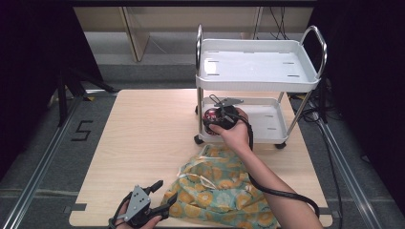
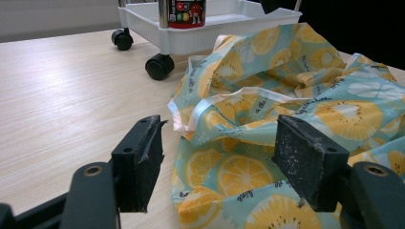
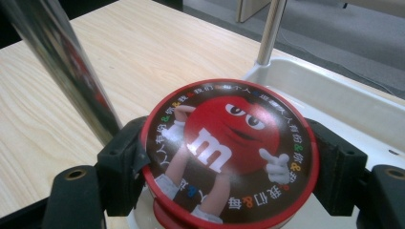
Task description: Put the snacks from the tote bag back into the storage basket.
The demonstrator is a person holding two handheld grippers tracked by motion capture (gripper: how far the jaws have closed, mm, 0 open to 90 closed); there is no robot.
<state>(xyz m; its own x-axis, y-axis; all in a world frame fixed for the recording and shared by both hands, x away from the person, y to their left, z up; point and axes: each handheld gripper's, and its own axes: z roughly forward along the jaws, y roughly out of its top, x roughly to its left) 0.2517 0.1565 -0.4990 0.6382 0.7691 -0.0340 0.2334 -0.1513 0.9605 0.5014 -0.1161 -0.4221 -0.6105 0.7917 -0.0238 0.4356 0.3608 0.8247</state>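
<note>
A wooden worktop [image 1: 143, 143] carried a small white two-tier cart [image 1: 258, 67] with chrome posts and black casters, standing at the far right part of the top. The right gripper [image 1: 220, 116] reached in at the cart's lower tray [image 1: 270, 126], near its front left corner beside the chrome post [image 3: 62, 71]. In the right gripper view its two black jaws pressed against opposite sides of a round candy tin [image 3: 229, 152], one on each flank of the lid; the lid was red-rimmed, with a red cartoon candy figure and a ring of printed characters. The tin sat over the tray's white floor by the tray's corner; whether its base touched the tray could not be told. The left gripper view showed the same tin [image 2: 187, 12] upright at the tray's edge, above a caster [image 2: 159, 67]. A cloth bag [image 1: 219, 186], teal with yellow citrus slices, lay crumpled on the worktop near the front edge, right of centre, just in front of the cart. The left gripper [image 1: 160, 196] was at the front edge, left of the bag, its jaws spread wide and holding nothing; the fabric [image 2: 267, 124] lay between and beyond them, and contact with the jaws could not be confirmed. A black cable [image 1: 267, 188] trailed from the right gripper along the person's forearm.
</note>
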